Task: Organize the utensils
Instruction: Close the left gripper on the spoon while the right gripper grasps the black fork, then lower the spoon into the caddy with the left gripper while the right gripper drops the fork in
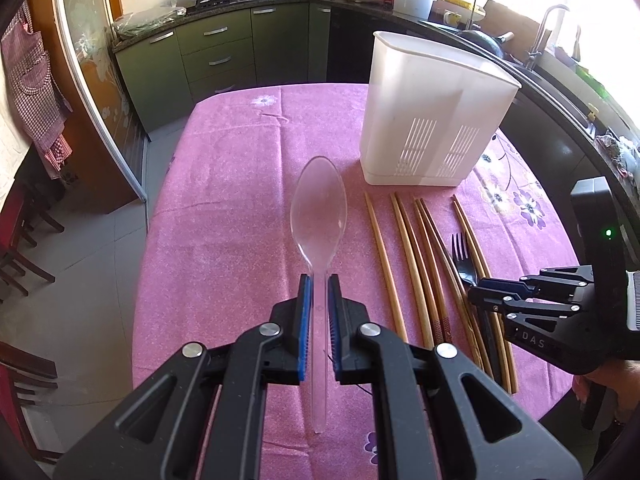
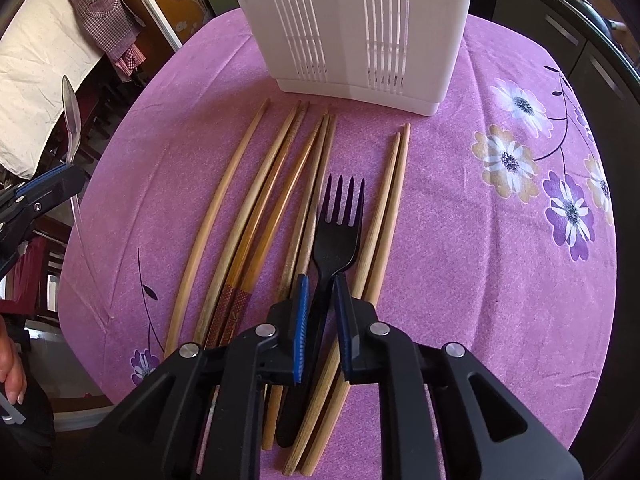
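My left gripper (image 1: 318, 284) is shut on the handle of a clear plastic spoon (image 1: 319, 208) and holds it above the pink tablecloth (image 1: 224, 208). The spoon also shows at the left edge of the right wrist view (image 2: 71, 124). My right gripper (image 2: 320, 284) straddles the handle of a black plastic fork (image 2: 338, 232) that lies among several wooden chopsticks (image 2: 256, 208); its pads stand close on both sides of the handle. The white slotted utensil holder (image 1: 432, 112) stands upright behind the chopsticks, also in the right wrist view (image 2: 352, 24).
The round table's edge (image 1: 140, 280) drops to a tiled floor on the left. Dark chairs (image 1: 24, 240) stand at the left. Kitchen counters (image 1: 560, 80) with a sink run behind and to the right.
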`<state>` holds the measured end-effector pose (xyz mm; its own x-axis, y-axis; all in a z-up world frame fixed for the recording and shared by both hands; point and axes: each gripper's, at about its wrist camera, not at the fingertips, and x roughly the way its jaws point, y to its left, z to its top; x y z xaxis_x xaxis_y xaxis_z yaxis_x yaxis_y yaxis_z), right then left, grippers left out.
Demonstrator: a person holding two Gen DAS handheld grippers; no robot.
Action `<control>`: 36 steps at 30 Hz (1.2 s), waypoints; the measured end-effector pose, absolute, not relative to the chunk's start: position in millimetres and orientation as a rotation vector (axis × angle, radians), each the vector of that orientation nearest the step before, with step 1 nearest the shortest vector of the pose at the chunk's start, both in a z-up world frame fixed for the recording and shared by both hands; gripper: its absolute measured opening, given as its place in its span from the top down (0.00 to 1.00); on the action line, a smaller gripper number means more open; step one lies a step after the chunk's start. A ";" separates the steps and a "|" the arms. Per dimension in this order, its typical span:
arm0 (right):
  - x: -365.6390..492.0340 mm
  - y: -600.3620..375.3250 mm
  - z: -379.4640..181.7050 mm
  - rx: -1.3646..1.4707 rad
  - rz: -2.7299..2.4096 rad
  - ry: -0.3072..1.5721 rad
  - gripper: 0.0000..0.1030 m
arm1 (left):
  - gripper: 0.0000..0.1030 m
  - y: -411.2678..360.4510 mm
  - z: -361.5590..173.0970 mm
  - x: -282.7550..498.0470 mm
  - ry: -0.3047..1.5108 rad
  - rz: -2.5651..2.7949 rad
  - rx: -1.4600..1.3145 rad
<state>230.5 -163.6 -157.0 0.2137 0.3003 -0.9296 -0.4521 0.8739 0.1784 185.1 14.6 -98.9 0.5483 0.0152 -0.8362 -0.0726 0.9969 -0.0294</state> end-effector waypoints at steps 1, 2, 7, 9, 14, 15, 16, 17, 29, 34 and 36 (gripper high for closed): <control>231.2 -164.5 -159.1 -0.142 0.524 1.257 0.86 | 0.92 14.7 -99.2 185.5 0.990 0.053 -0.062; 232.3 -163.2 -160.1 -0.141 0.525 1.261 0.86 | 0.92 14.8 -99.7 186.3 0.992 0.054 -0.060; 232.9 -150.8 -162.5 -0.190 0.510 1.251 0.88 | 0.92 15.4 -102.4 190.3 1.008 0.054 -0.058; 232.8 -147.2 -162.2 -0.198 0.509 1.240 0.90 | 0.92 15.5 -102.2 189.8 1.007 0.053 -0.055; 228.8 -158.7 -141.9 -0.112 0.546 1.171 0.91 | 0.92 17.7 -99.3 189.1 1.004 0.046 -0.055; 228.0 -160.6 -138.0 -0.099 0.552 1.160 0.91 | 0.92 17.6 -97.9 188.9 1.001 0.046 -0.053; 227.4 -162.8 -134.1 -0.083 0.559 1.151 0.91 | 0.92 17.7 -96.4 188.6 0.999 0.043 -0.055; 226.5 -164.6 -131.1 -0.070 0.565 1.141 0.91 | 0.92 17.4 -95.1 188.0 0.996 0.040 -0.055; 204.1 -218.6 -78.8 0.090 0.633 0.950 0.91 | 0.92 4.9 -32.9 182.4 0.860 -0.035 -0.080; 201.5 -237.2 -54.7 0.138 0.653 0.859 0.91 | 0.92 -9.8 29.1 211.9 0.669 -0.063 -0.093; 200.7 -244.7 -47.8 0.145 0.654 0.831 0.91 | 0.92 -16.5 53.1 225.6 0.556 -0.054 -0.091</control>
<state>200.7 -244.7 -47.8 0.4919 0.5917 -0.6387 -0.4820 0.7959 0.3662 225.6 -16.5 53.1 0.8478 -0.0763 -0.5247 0.0267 0.9945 -0.1014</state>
